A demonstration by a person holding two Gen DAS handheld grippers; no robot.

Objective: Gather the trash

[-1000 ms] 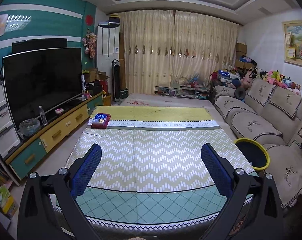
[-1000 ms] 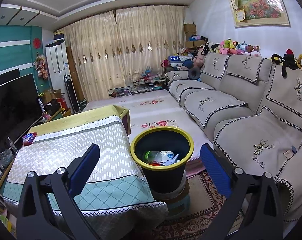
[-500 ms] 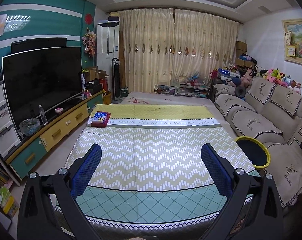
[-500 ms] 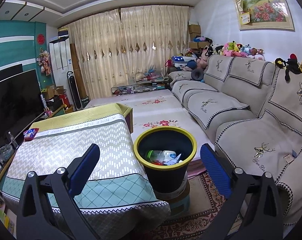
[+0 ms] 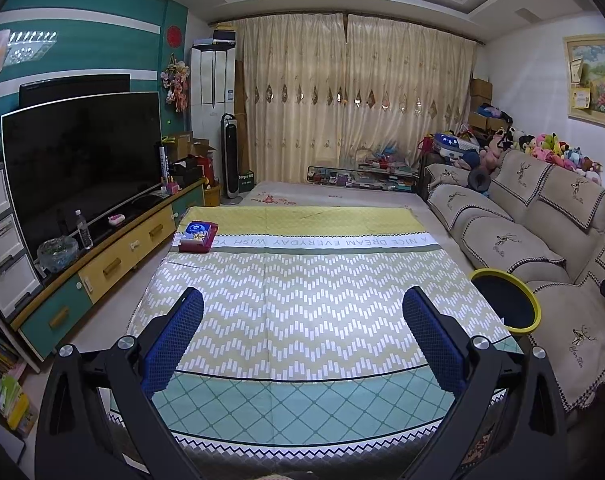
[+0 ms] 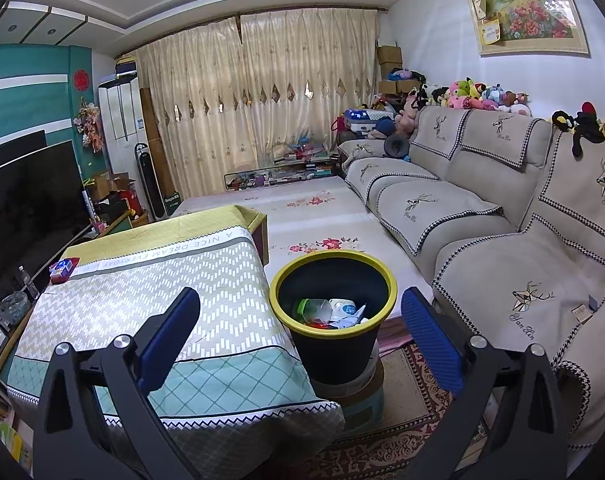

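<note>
A black bin with a yellow rim [image 6: 333, 272] stands on a low stool beside the table's right edge; a clear plastic bottle and crumpled white wrappers [image 6: 329, 312] lie inside. In the left wrist view the same bin [image 5: 504, 300] shows at the right. My right gripper [image 6: 300, 312] is open, hovering in front of the bin with nothing between its blue pads. My left gripper [image 5: 302, 312] is open and empty above the near end of the cloth-covered table [image 5: 302, 280]. A red and blue box [image 5: 197, 236] rests at the table's far left corner.
A beige sofa [image 6: 482, 232] with plush toys runs along the right wall. A TV [image 5: 78, 160] on a teal and yellow cabinet lines the left. A patterned rug [image 6: 402, 420] lies under the bin's stool; a floral floor mat [image 6: 314, 220] stretches toward the curtains.
The right gripper has drawn back and risen slightly, so the bin sits a bit lower and nearer the middle of its view. The left view has barely shifted. Both grippers stay open.
</note>
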